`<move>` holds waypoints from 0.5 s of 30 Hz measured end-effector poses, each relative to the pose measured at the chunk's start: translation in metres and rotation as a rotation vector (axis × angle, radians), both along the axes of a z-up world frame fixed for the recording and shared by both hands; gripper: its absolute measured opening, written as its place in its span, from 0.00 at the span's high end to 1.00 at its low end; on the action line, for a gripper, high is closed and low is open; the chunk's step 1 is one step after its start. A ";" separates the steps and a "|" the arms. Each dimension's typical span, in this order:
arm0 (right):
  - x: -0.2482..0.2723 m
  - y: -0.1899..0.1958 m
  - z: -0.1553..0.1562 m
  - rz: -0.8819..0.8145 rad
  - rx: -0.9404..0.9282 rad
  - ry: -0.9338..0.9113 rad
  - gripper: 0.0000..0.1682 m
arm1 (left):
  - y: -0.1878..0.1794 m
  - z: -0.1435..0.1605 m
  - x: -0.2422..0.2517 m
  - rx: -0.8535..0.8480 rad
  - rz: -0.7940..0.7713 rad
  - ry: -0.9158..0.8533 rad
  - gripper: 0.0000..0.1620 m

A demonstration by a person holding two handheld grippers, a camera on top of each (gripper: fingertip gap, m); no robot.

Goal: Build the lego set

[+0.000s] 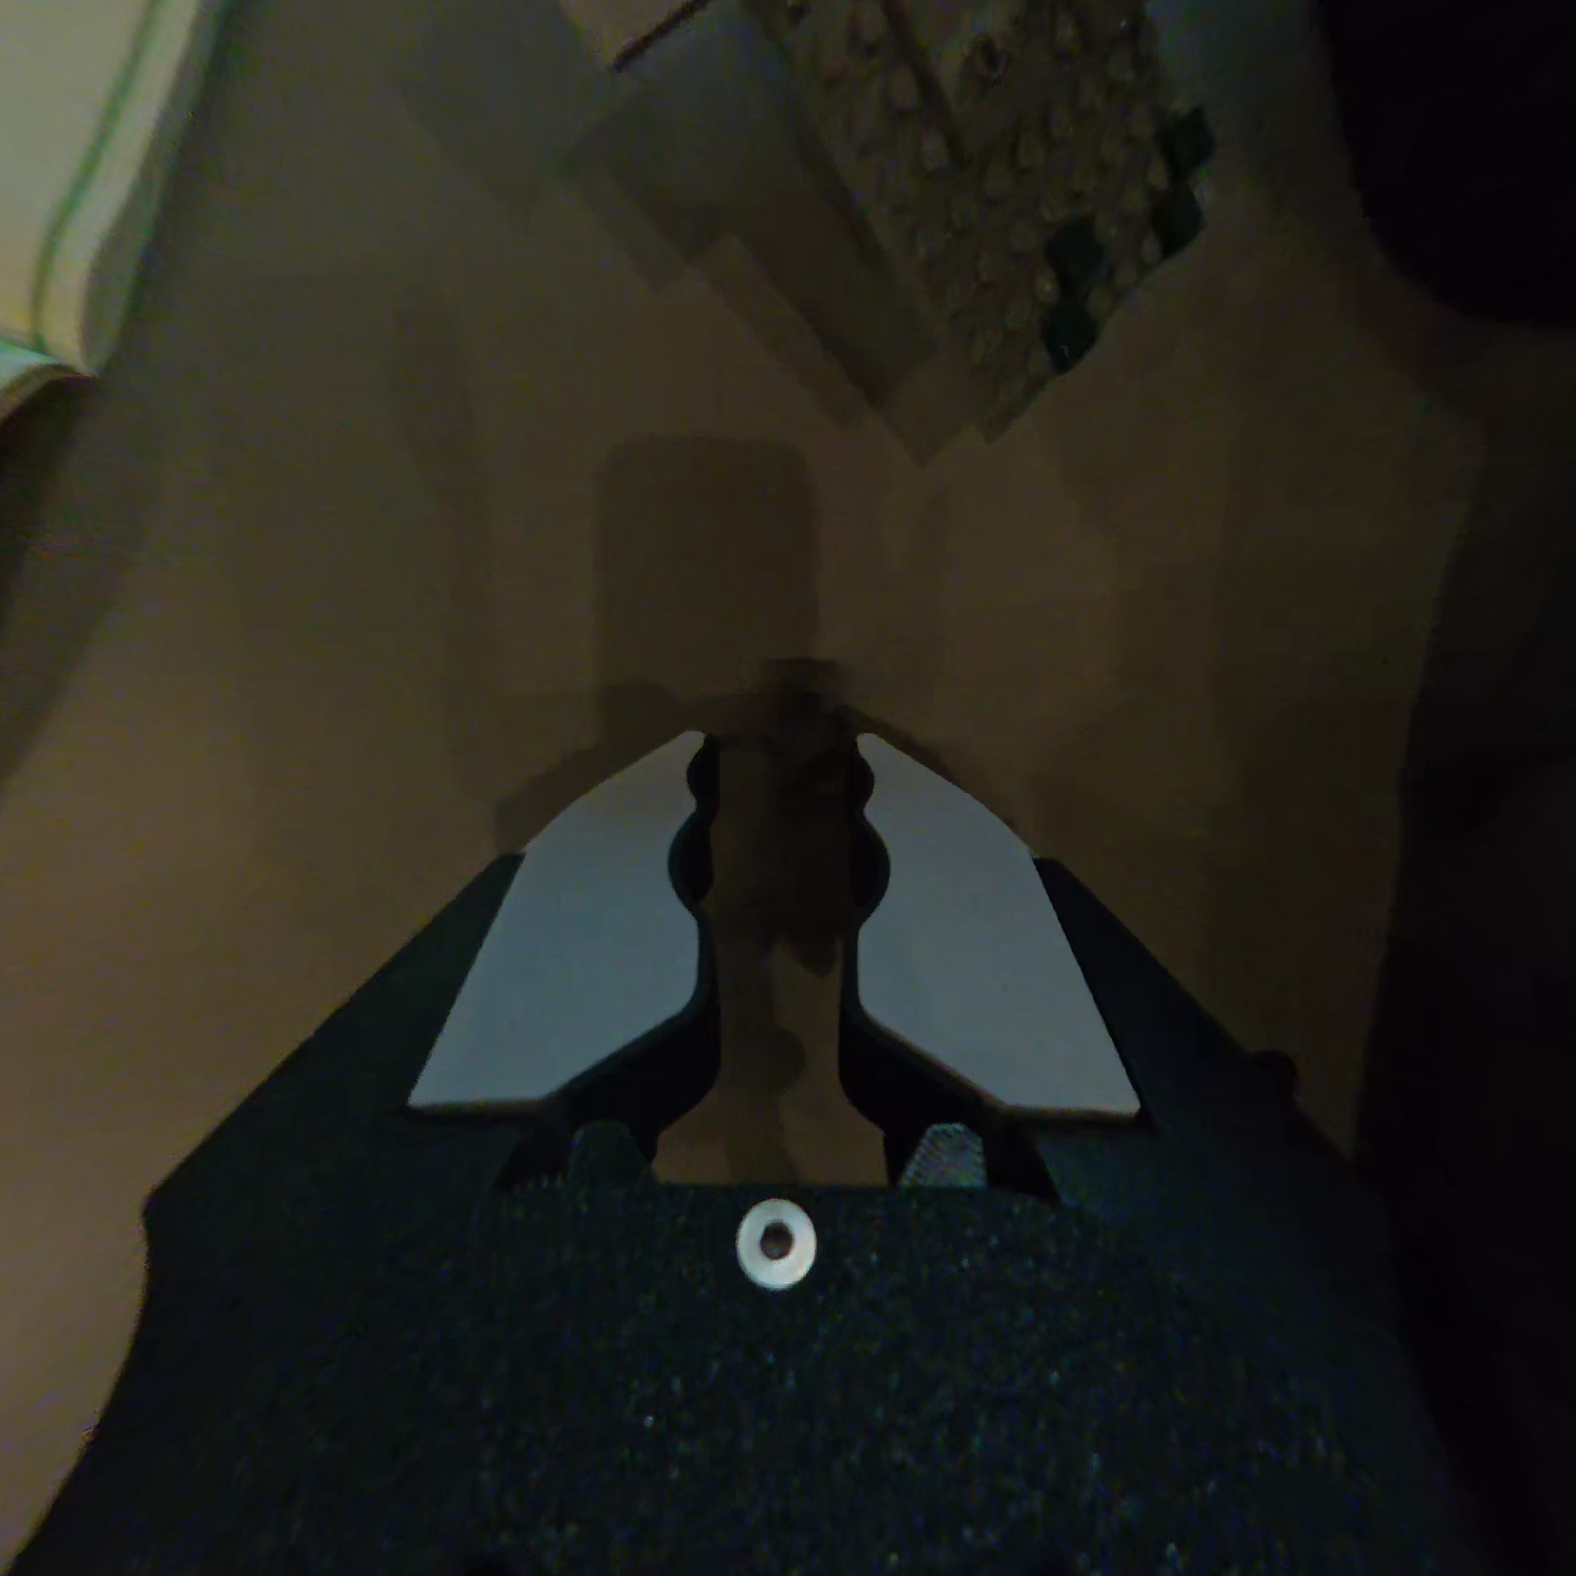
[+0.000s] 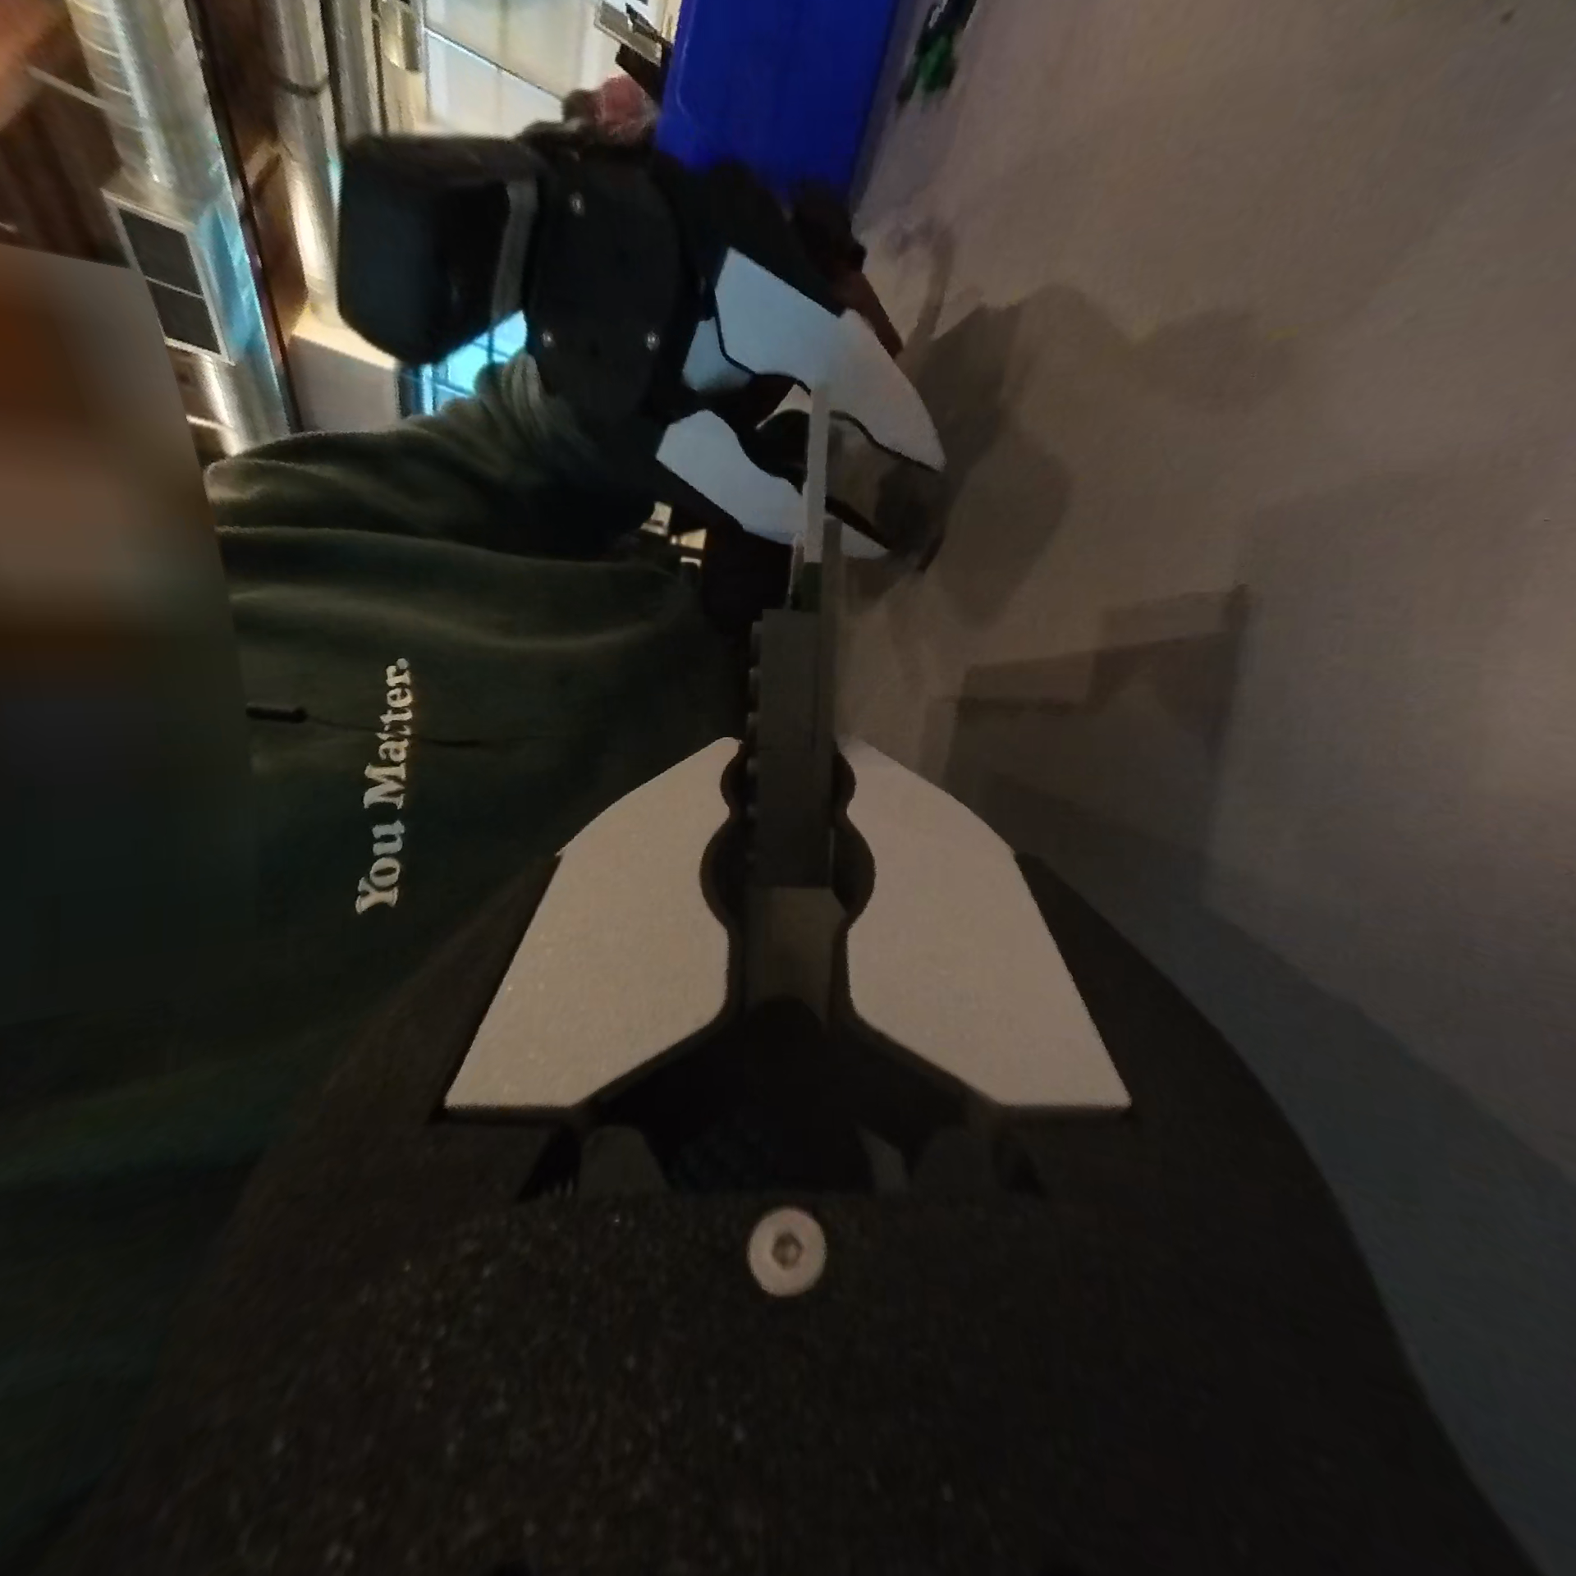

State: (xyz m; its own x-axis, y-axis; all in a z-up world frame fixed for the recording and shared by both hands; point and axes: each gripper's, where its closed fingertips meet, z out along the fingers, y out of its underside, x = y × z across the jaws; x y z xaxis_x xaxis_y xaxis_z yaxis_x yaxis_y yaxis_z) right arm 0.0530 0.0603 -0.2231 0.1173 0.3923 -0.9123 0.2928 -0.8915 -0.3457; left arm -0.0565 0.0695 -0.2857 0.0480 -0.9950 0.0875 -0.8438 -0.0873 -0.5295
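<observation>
My right gripper is shut on a thin Lego assembly seen edge-on. The assembly is a dark grey plate with a white strip that reaches past the fingertips. My left gripper has its jaws narrowly apart, with a small blurred brown piece between the tips, low over the tan table. The left gripper also shows farther off in the right wrist view, with its tips against the table just beyond the white strip. A grey studded baseplate with dark green bricks lies ahead to the right in the left wrist view.
A booklet lies at the table's far left. A person's green sleeve holds the left gripper. A blue object and small green pieces sit farther back on the table. The left wrist view is dark and blurred. About 12 cm separates my left fingertips from my right.
</observation>
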 end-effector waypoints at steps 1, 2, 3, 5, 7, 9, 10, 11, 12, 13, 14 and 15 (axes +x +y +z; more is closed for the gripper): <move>-0.001 0.000 0.000 -0.001 -0.001 0.002 0.91 | -0.002 -0.002 0.000 0.003 0.003 0.007 0.83; -0.002 0.001 0.000 -0.002 -0.003 0.005 0.91 | -0.002 -0.002 0.001 0.014 0.006 0.006 0.84; -0.003 0.001 0.000 -0.002 -0.004 0.007 0.91 | -0.001 -0.002 0.002 0.031 0.010 0.007 0.86; -0.004 0.000 -0.001 0.002 -0.009 0.011 0.91 | 0.000 -0.003 0.002 0.067 -0.008 0.010 0.88; -0.006 0.000 -0.002 0.008 -0.018 0.015 0.91 | -0.001 -0.003 0.002 0.079 -0.043 -0.002 0.90; -0.008 -0.001 -0.002 0.018 -0.034 0.021 0.91 | -0.003 -0.002 0.002 0.090 -0.093 -0.018 0.90; -0.009 -0.001 -0.003 0.024 -0.041 0.019 0.91 | -0.004 0.000 0.003 0.097 -0.120 -0.031 0.90; -0.010 -0.002 -0.003 0.030 -0.049 0.017 0.91 | -0.007 0.004 0.003 0.103 -0.153 -0.050 0.90; -0.012 -0.002 -0.003 0.034 -0.058 0.016 0.91 | -0.009 0.010 0.004 0.114 -0.183 -0.063 0.90; -0.013 -0.003 -0.003 0.036 -0.069 0.018 0.91 | -0.012 0.018 0.005 0.125 -0.225 -0.089 0.90; -0.015 -0.003 -0.002 0.036 -0.081 0.021 0.91 | -0.016 0.028 0.008 0.139 -0.265 -0.122 0.90; -0.016 -0.004 -0.002 0.035 -0.094 0.023 0.91 | -0.019 0.038 0.010 0.152 -0.300 -0.142 0.90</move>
